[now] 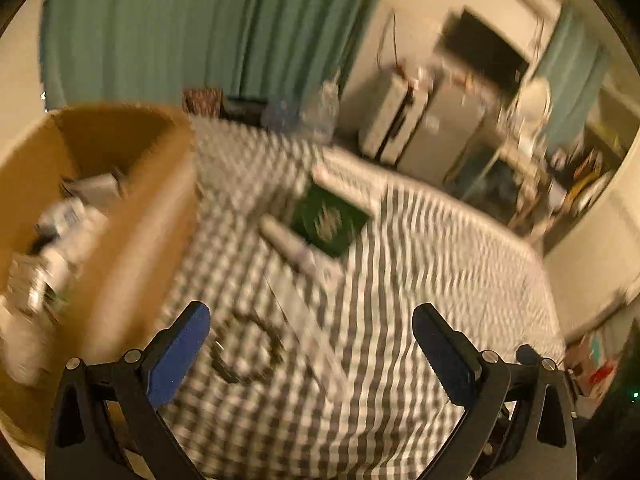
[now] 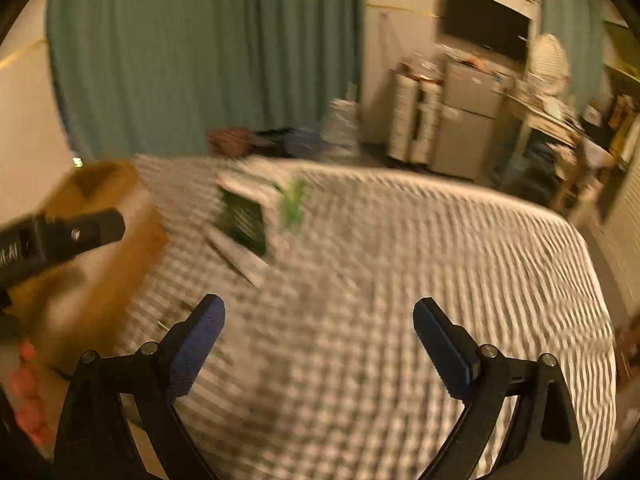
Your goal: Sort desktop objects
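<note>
- The left gripper point(image 1: 310, 328) sits at the bottom of its own view, blue-padded fingers point(image 1: 180, 354) spread wide with nothing between them; below it lies the checked cloth point(image 1: 420, 260).
- Just ahead of the left finger a dark ring-shaped cord point(image 1: 246, 350) lies on the cloth; blur makes it hard to say what it is.
- The right gripper point(image 2: 318, 322) is likewise wide open and empty, hovering over bare checked cloth.
- A cardboard box point(image 1: 136, 216) stands at the left edge of the cloth, open at the top, with a heap of pale, blurred items point(image 1: 56, 240) inside.
- Farther along the cloth, well apart from both grippers, lies a dark green book point(image 1: 330, 220) with a pale tube point(image 1: 286, 242) just beside its near edge.
- In the right wrist view, a small green thing point(image 2: 294, 204) sits beside the book.
- The left gripper's black body point(image 2: 60, 238) crosses in front of the box in that same view.
- A teal curtain point(image 1: 180, 28) hangs behind.
</note>
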Action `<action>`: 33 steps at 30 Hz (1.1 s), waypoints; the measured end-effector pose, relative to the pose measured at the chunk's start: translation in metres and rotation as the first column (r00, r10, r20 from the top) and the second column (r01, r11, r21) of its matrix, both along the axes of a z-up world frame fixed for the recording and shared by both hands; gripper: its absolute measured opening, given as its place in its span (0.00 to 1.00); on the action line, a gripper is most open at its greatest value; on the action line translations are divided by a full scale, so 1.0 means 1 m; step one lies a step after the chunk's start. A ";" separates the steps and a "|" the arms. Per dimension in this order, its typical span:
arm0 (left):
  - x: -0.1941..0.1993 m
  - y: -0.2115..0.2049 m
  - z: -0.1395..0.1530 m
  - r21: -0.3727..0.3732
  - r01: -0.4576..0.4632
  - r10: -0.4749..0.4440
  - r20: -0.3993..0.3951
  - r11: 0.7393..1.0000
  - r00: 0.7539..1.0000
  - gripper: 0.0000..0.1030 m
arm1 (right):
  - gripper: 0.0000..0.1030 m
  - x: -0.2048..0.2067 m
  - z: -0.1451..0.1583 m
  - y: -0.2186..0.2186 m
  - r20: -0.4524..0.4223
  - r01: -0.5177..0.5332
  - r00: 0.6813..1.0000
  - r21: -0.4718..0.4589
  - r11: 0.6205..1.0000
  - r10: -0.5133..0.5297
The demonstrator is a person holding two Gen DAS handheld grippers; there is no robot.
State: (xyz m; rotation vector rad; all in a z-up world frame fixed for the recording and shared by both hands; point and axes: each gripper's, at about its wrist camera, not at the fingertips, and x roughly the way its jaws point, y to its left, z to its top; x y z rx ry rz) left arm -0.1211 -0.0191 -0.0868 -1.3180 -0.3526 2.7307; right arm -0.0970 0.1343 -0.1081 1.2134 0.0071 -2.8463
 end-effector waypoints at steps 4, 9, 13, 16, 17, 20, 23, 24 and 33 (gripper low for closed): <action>-0.005 0.024 -0.056 -0.040 -0.024 0.030 0.172 0.999 0.985 1.00 | 0.93 -0.010 -0.020 0.028 0.084 0.082 0.993 -0.016 0.997 -0.080; -0.009 0.032 -0.077 -0.060 0.006 0.007 0.207 0.998 0.978 1.00 | 0.93 -0.016 -0.028 0.063 0.110 0.125 0.988 -0.123 0.984 -0.112; -0.017 0.037 -0.093 -0.072 0.013 0.004 0.230 0.997 0.973 1.00 | 0.93 -0.004 -0.025 0.084 0.115 0.179 0.980 -0.148 0.973 -0.163; -0.024 0.045 -0.104 -0.072 0.034 -0.014 0.259 0.997 0.966 1.00 | 0.93 0.001 -0.026 0.103 0.120 0.221 0.972 -0.179 0.959 -0.202; -0.027 0.047 -0.107 -0.072 0.043 -0.022 0.264 0.996 0.964 1.00 | 0.93 0.002 -0.027 0.109 0.122 0.235 0.969 -0.194 0.953 -0.214; -0.036 0.051 -0.118 -0.042 0.091 -0.074 0.301 0.995 0.951 0.99 | 0.93 0.003 -0.026 0.118 0.135 0.255 0.964 -0.218 0.942 -0.230; -0.038 0.042 -0.121 -0.018 0.084 -0.074 0.307 0.996 0.949 0.75 | 0.93 0.006 -0.024 0.122 0.136 0.266 0.962 -0.239 0.934 -0.239; -0.036 0.039 -0.118 -0.004 0.091 -0.085 0.291 0.996 0.953 0.39 | 0.93 0.007 -0.022 0.123 0.137 0.268 0.961 -0.241 0.933 -0.241; 0.001 0.019 -0.080 0.091 0.191 -0.203 0.157 0.977 0.967 0.10 | 0.93 0.013 -0.017 0.107 0.126 0.232 0.970 -0.233 0.944 -0.207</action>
